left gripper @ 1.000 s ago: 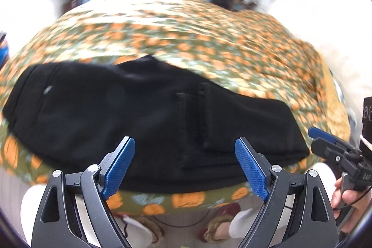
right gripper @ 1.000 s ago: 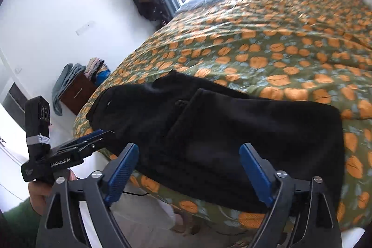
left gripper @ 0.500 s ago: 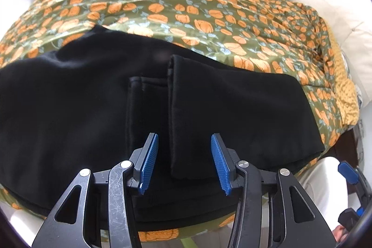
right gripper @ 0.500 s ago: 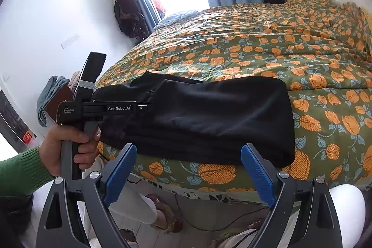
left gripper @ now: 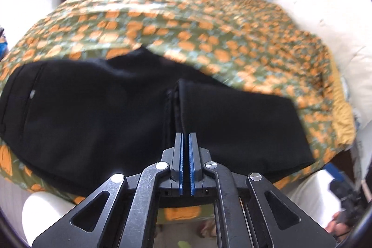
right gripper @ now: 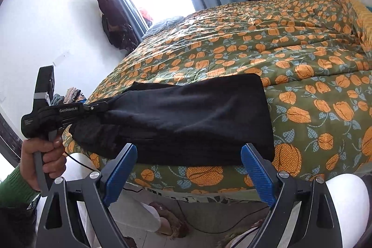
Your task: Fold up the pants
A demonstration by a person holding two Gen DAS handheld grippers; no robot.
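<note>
The pants (right gripper: 200, 117) lie half-folded at the bed's (right gripper: 290, 43) near edge. The left hand-held gripper (left gripper: 185, 138) is pinched tight on their folded hem (fabric bunches there); the right hand-held gripper (right gripper: 186, 169) gapes empty. Next, probably carry that hem across.

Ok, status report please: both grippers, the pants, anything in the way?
Left gripper shut on pants edge. Right gripper open, empty, near bed edge. Nothing in the way.

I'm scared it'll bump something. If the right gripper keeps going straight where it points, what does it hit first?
Most likely the folded black fabric pants on the orange-flowered green bedspread: they lie straight ahead of the open right gripper, though depth is hard to judge.
</note>
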